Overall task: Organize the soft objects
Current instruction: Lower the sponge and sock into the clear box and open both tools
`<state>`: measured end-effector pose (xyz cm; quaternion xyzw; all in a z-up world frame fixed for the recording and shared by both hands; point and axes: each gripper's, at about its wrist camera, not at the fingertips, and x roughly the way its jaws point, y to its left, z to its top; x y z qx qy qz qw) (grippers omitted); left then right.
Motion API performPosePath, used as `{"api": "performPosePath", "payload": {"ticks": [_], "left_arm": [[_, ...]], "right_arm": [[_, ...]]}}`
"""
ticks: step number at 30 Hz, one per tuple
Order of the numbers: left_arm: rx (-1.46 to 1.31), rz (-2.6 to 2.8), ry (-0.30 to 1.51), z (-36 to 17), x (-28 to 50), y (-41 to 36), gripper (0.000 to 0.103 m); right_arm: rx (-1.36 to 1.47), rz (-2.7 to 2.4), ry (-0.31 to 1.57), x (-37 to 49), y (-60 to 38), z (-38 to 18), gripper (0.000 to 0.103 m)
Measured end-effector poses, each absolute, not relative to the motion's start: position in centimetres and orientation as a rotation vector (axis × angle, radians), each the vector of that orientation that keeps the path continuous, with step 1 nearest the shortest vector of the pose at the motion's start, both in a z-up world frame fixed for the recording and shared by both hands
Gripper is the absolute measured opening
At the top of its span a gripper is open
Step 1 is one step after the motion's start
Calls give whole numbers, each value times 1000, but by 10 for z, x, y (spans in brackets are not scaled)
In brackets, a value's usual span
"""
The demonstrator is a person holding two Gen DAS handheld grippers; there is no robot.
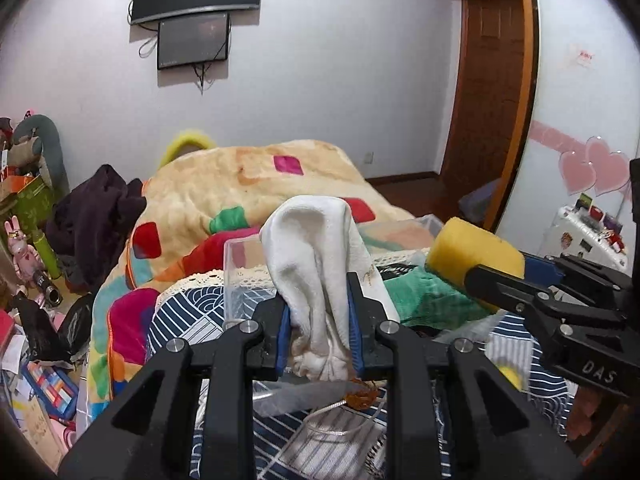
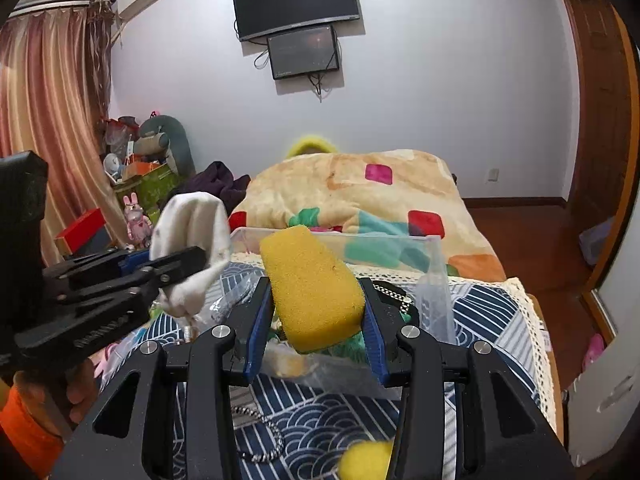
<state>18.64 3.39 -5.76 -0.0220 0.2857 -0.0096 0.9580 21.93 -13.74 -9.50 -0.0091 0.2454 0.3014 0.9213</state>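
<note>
My left gripper (image 1: pixel 318 316) is shut on a white cloth (image 1: pixel 320 256) and holds it up above the patterned table; the cloth also shows in the right wrist view (image 2: pixel 192 236). My right gripper (image 2: pixel 318 316) is shut on a yellow sponge (image 2: pixel 312 288), also seen at the right of the left wrist view (image 1: pixel 472 252). Both are held in front of a clear plastic bin (image 2: pixel 432 264) that holds a green cloth (image 1: pixel 432 296). A small yellow ball (image 2: pixel 364 460) lies on the table near me.
The table has a blue-and-white wave cloth (image 2: pixel 488 308) with a lace edge. Behind it is a bed with a patchwork blanket (image 2: pixel 360 192). A beaded chain (image 2: pixel 260 436) and plastic bags lie on the table. Clutter and toys (image 1: pixel 28 240) stand at left.
</note>
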Motion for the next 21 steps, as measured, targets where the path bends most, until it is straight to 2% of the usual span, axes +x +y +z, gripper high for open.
{"api": "performPosePath", "payload": {"ticks": [18, 21], "left_arm": [[-30, -16, 749, -107, 230, 25, 24], [-29, -20, 757, -106, 229, 23, 27]], "right_arm": [[-145, 601, 669, 252, -107, -134, 39], [-139, 604, 684, 254, -109, -136, 39]]}}
